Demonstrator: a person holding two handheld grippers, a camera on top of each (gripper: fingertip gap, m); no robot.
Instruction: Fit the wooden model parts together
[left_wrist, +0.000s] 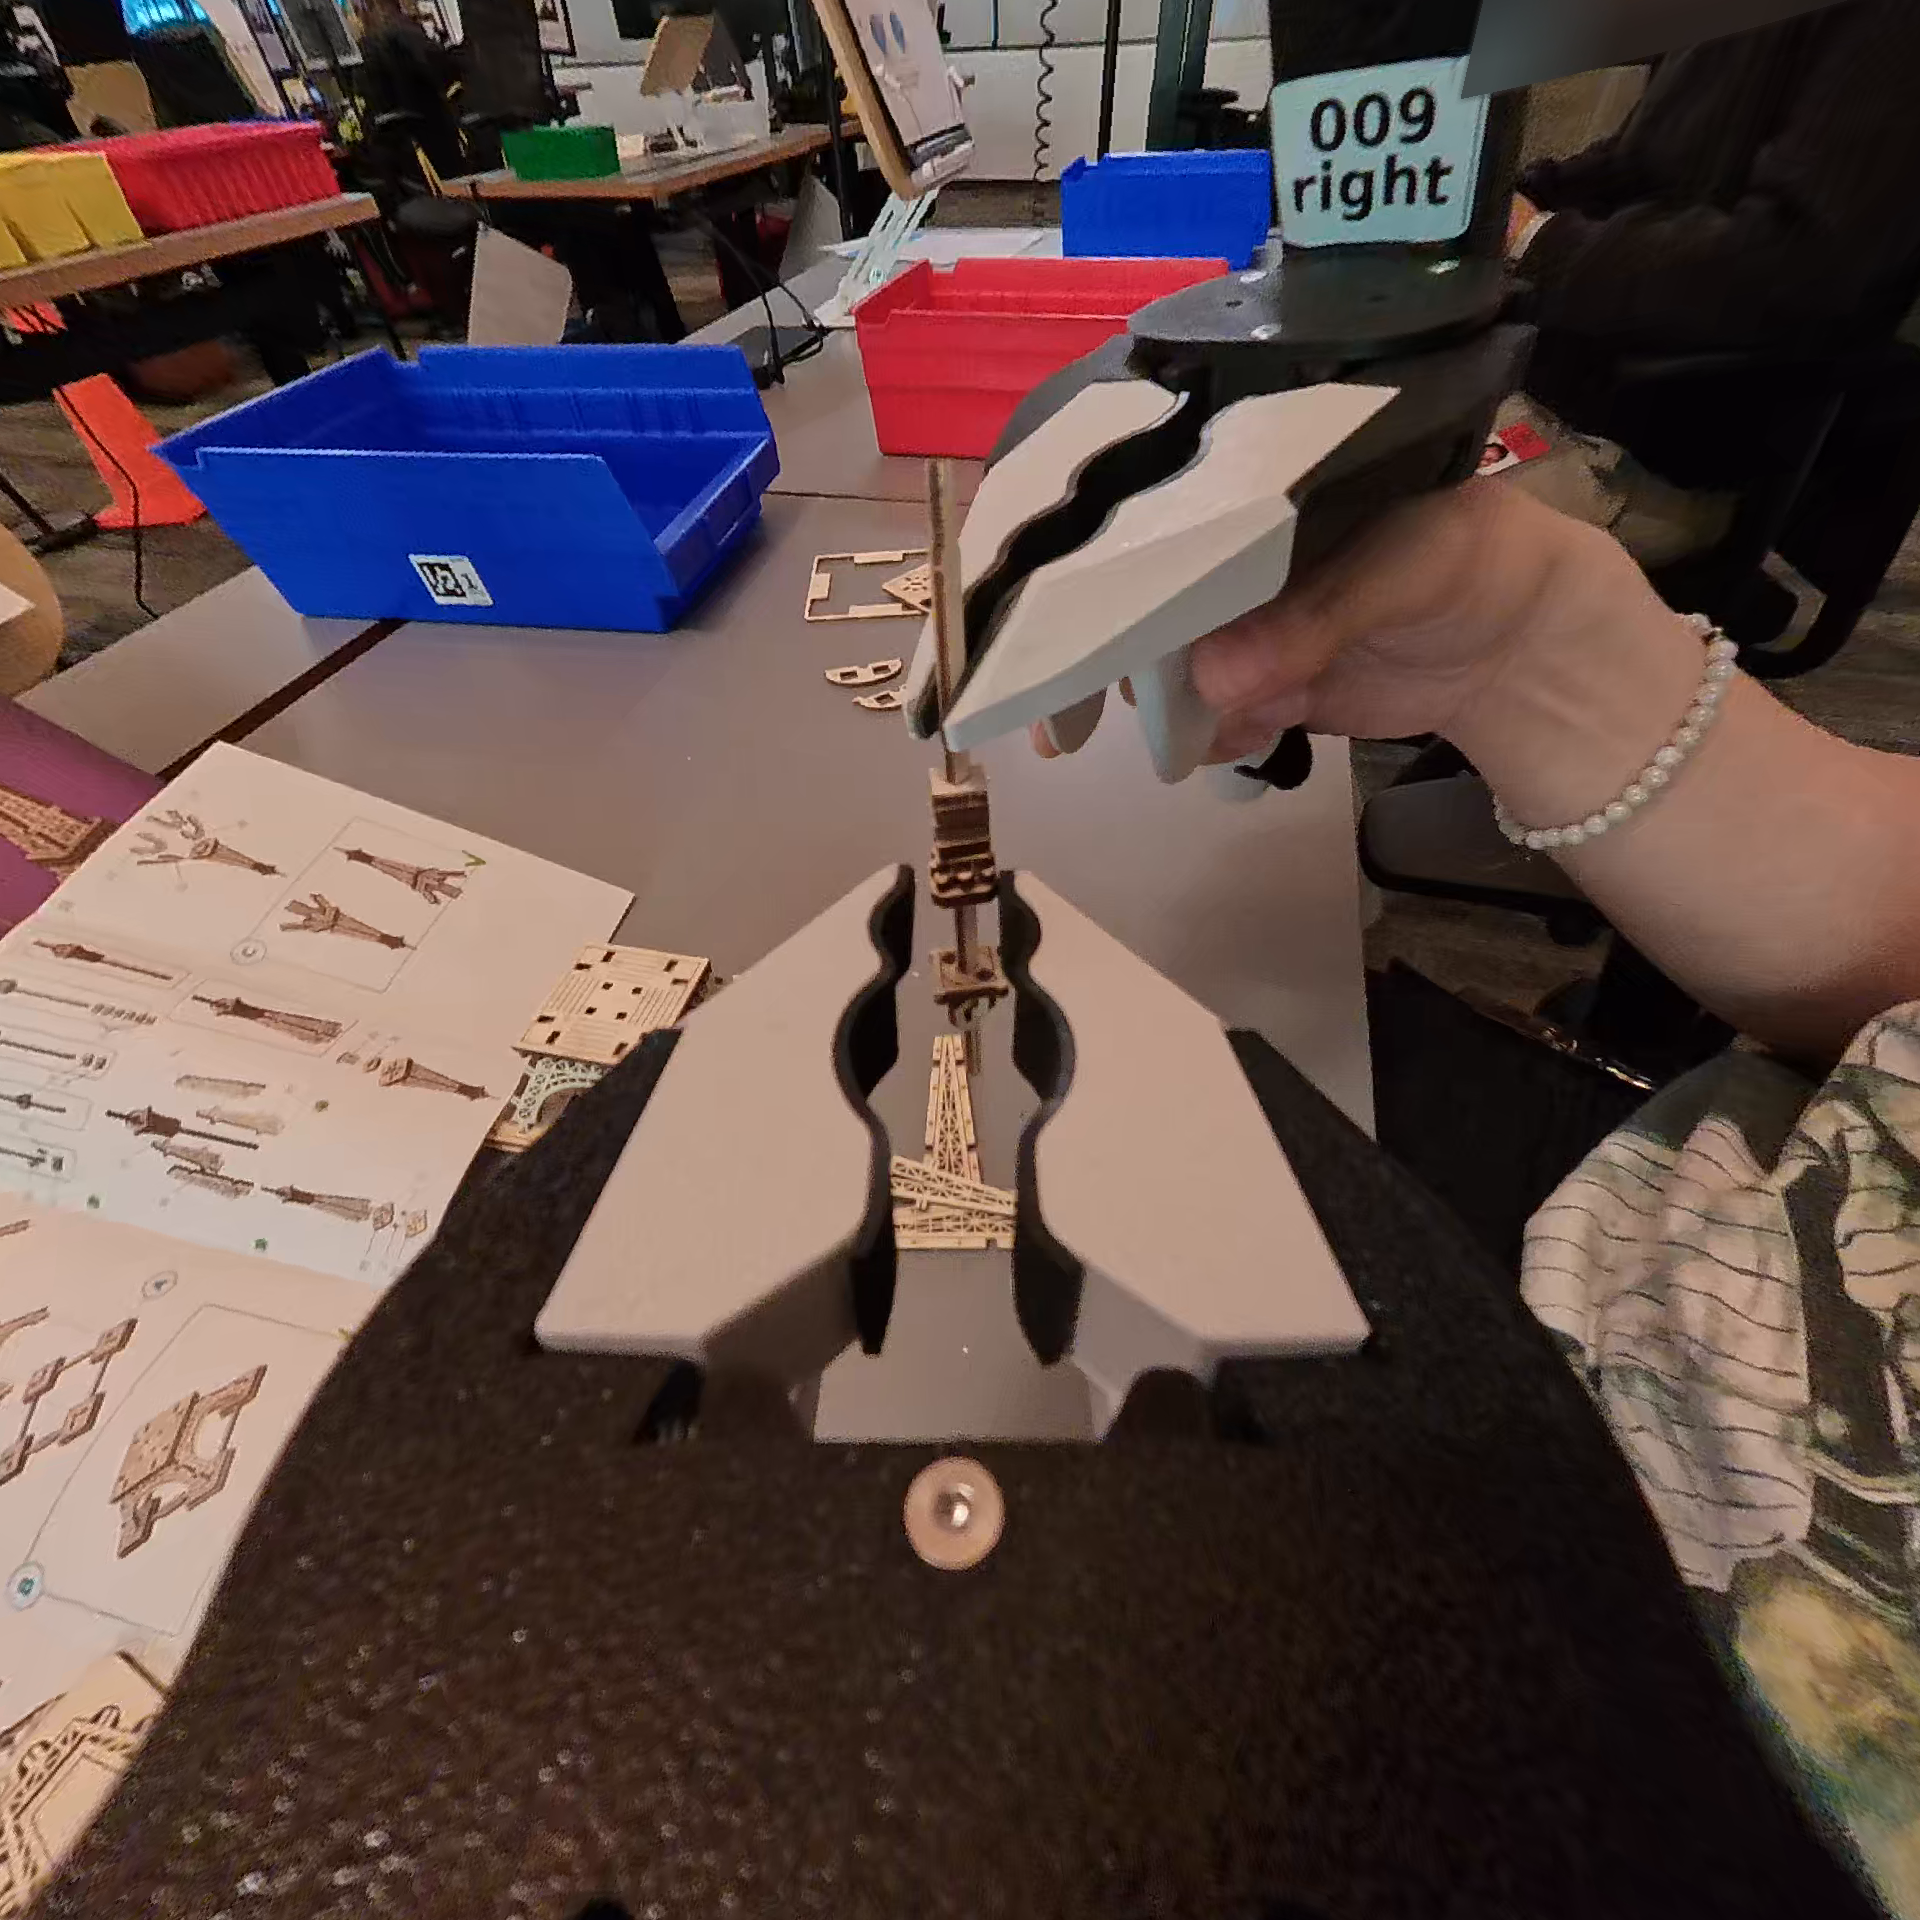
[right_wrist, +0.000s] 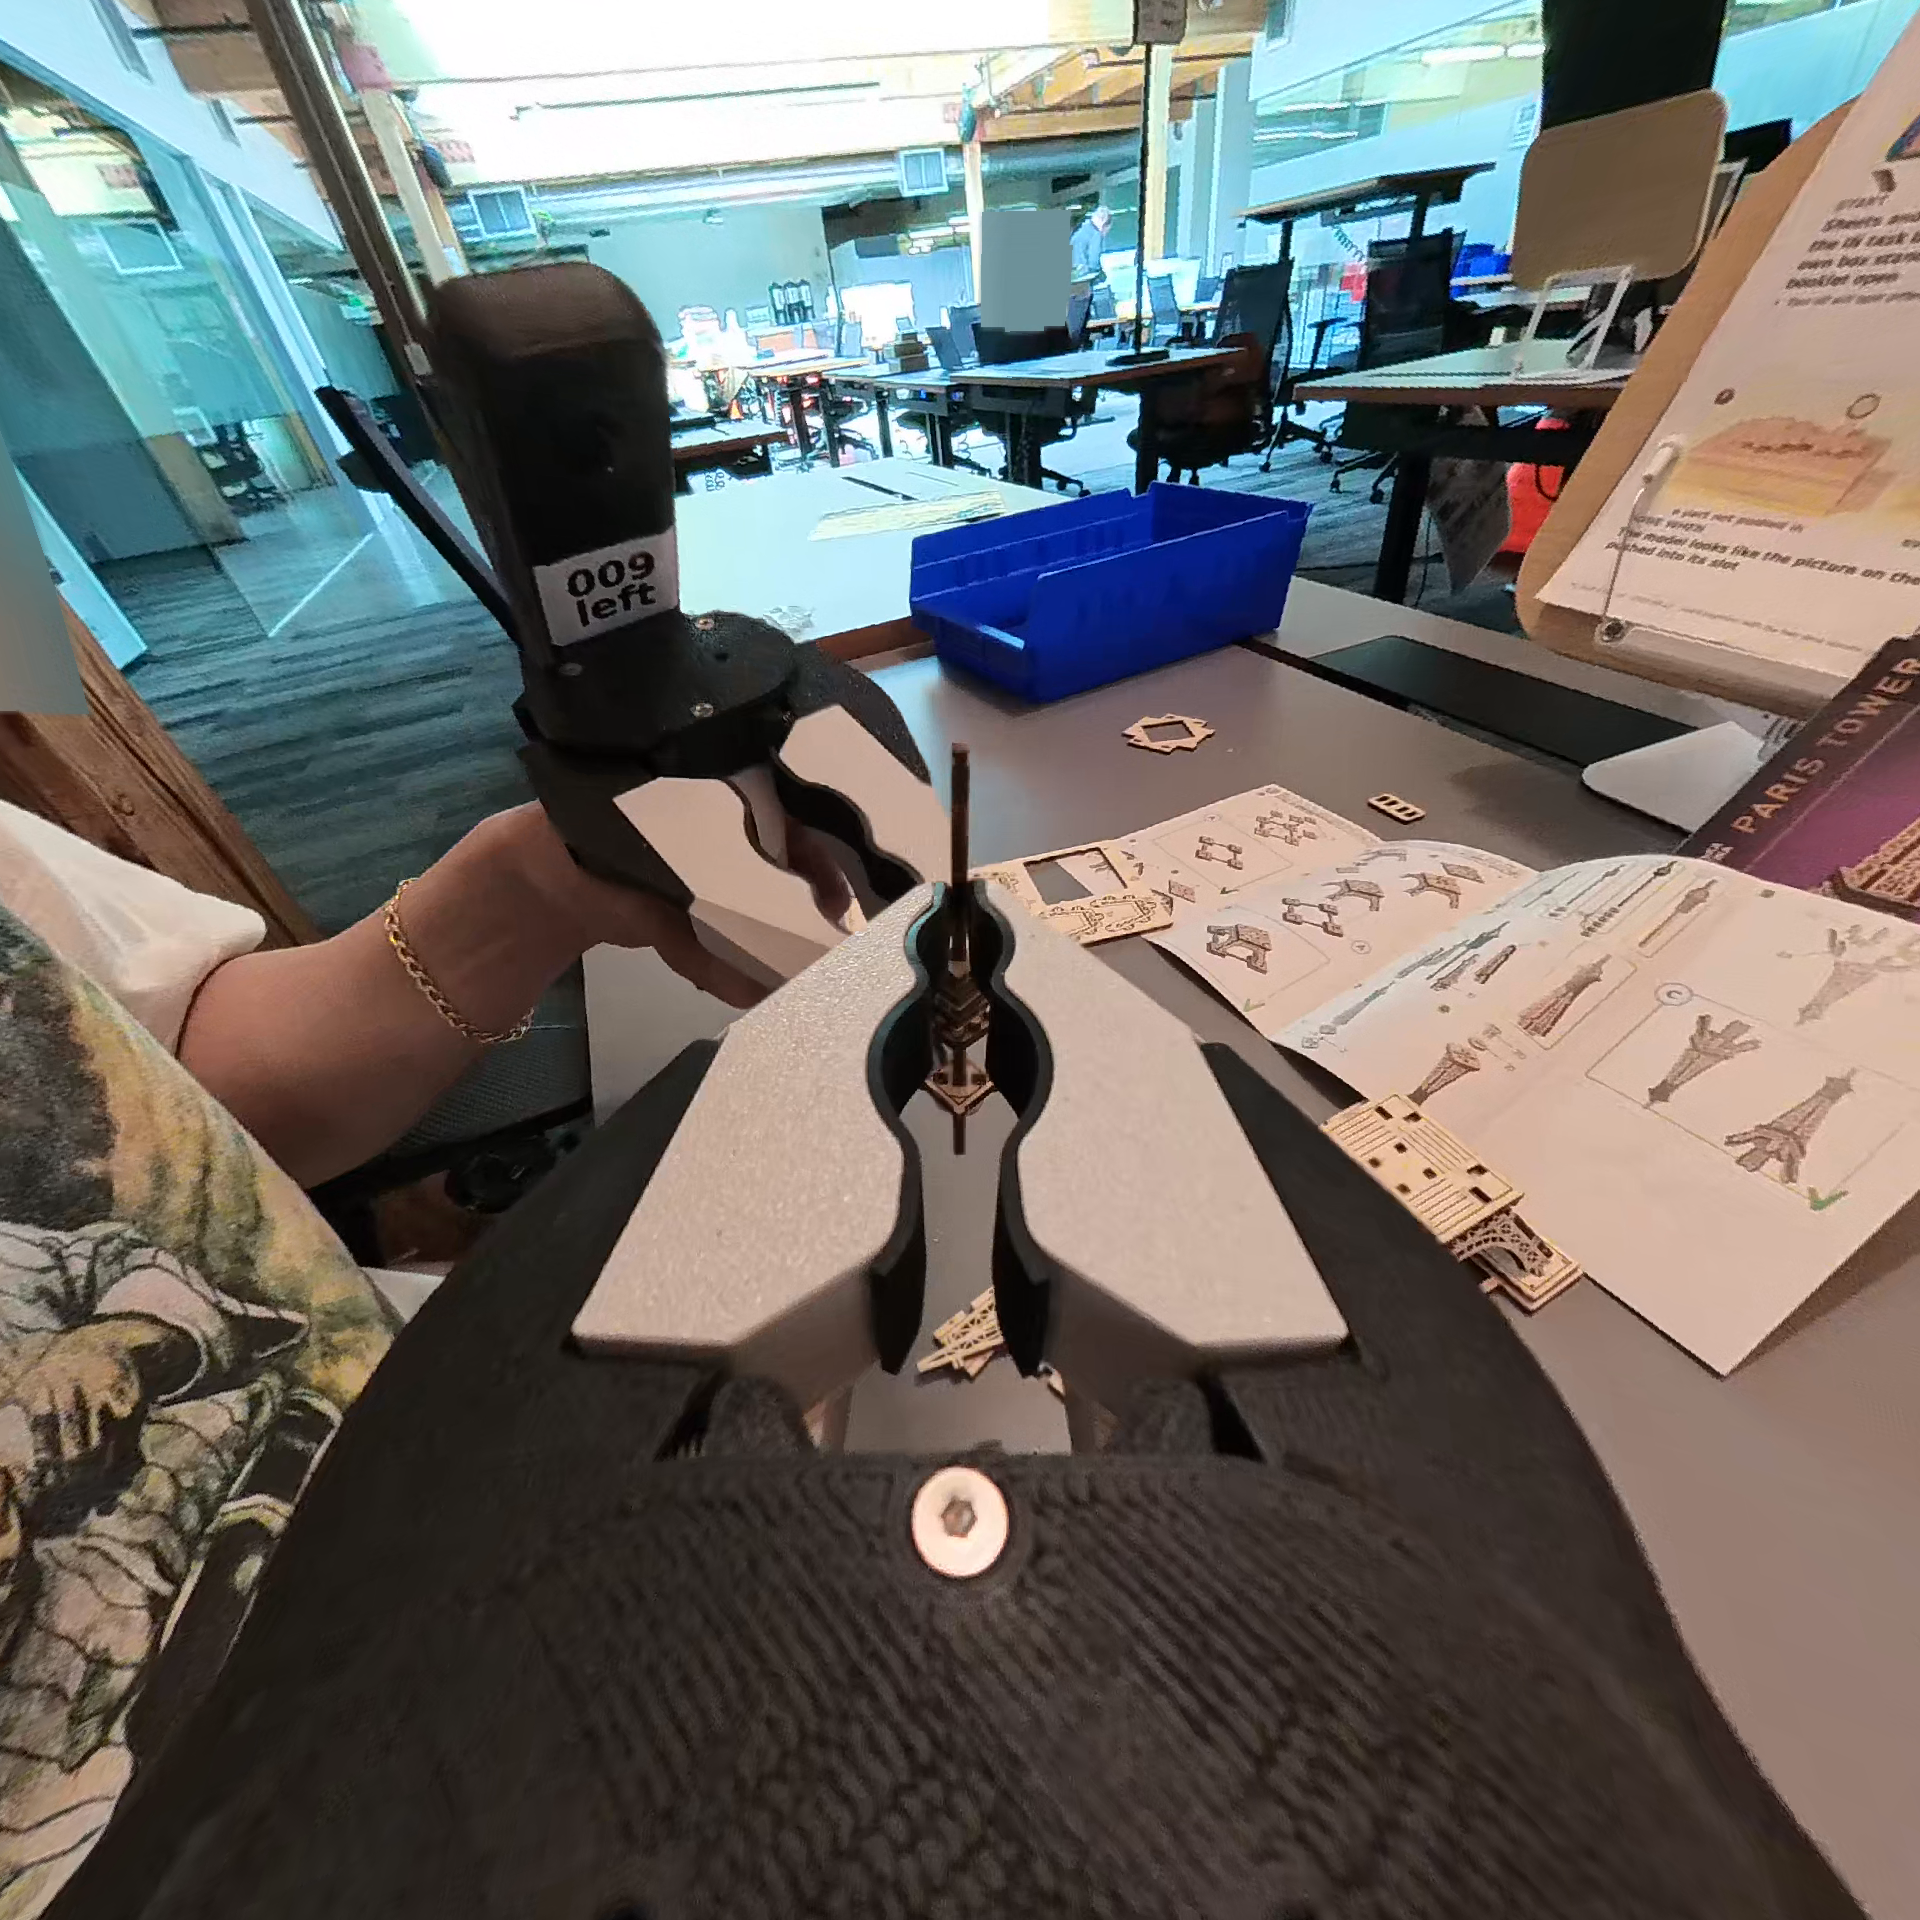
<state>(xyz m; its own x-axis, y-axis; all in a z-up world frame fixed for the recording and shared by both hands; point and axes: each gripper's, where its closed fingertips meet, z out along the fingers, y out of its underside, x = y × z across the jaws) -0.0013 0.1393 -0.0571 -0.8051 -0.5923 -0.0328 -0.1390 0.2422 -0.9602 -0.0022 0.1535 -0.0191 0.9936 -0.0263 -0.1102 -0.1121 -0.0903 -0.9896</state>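
Wooden and slender, the spire rod (left_wrist: 948, 582) stands upright above the grey table (left_wrist: 665, 748), with small dark stacked collars (left_wrist: 961, 852) threaded on its lower stretch. The right claw (left_wrist: 940, 727) comes in from the upper right, held by a hand (left_wrist: 1382, 644) with a pearl bracelet, and its two grey fingers are pressed together on the rod just above the collars. In the right wrist view the same rod (right_wrist: 958, 831) rises dark and thin from between that claw's (right_wrist: 958, 904) tips, the collars (right_wrist: 956, 1013) sitting in the scalloped gap behind them. The left claw (left_wrist: 961, 883) sits below, its tips close on either side of the collars; whether they actually press on the piece cannot be told from either view. Under it, on the table, lies a pale lattice tower section (left_wrist: 951, 1174), seen through the gap between the fingers. A flat platform piece with arches (left_wrist: 603, 1029) rests at the edge of the open instruction booklet (left_wrist: 270, 997) to the left. Small loose wooden cut-outs (left_wrist: 868, 681) and a punched frame (left_wrist: 862, 587) lie farther back, near a blue bin (left_wrist: 499, 488) and a red bin (left_wrist: 987, 353). The left claw's handle (right_wrist: 582, 520) is gripped by a hand (right_wrist: 582, 914) wearing a gold chain bracelet.
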